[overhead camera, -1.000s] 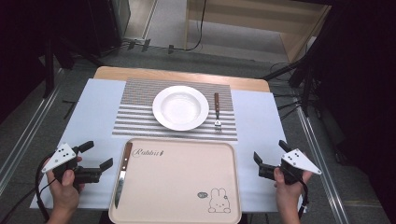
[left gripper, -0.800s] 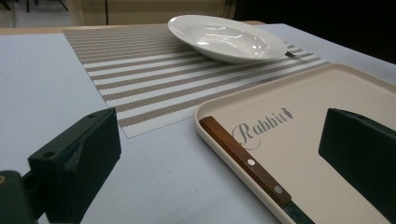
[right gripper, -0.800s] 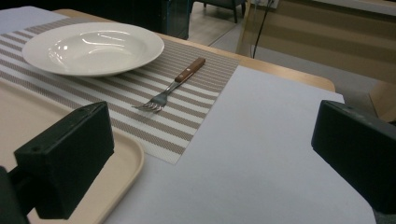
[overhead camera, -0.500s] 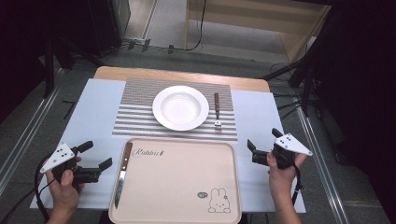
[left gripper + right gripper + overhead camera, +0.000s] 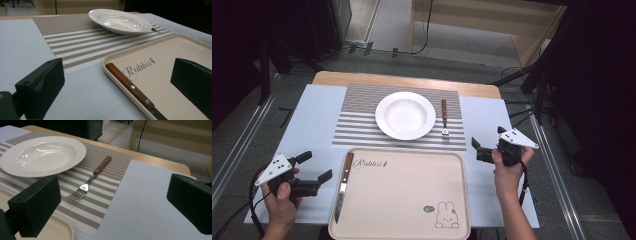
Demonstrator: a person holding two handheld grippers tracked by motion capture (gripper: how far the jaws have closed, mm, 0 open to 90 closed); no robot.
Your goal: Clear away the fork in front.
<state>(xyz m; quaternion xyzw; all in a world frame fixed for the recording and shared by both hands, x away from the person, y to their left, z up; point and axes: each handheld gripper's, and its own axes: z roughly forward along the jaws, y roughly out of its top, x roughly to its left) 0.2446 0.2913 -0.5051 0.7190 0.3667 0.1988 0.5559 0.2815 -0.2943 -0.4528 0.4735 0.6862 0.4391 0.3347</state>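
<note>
Right gripper [image 5: 486, 146]: I have brought it up the bench toward the fork [image 5: 444, 120] on the striped mat [image 5: 362, 112]; jaws released, pickup likely next; left gripper [image 5: 314, 169] unmoved, jaws released beside the knife [image 5: 342, 185] on the tray [image 5: 412, 200].

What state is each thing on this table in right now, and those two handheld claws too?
Plate: empty, upright on the striped mat.
Fork: flat on the mat, right of the plate, untouched.
Knife: flat along the tray's left edge, untouched.
Tray: holds just the knife.
Left gripper: jaws open, holding nothing.
Right gripper: jaws open, holding nothing, facing the fork.
</note>
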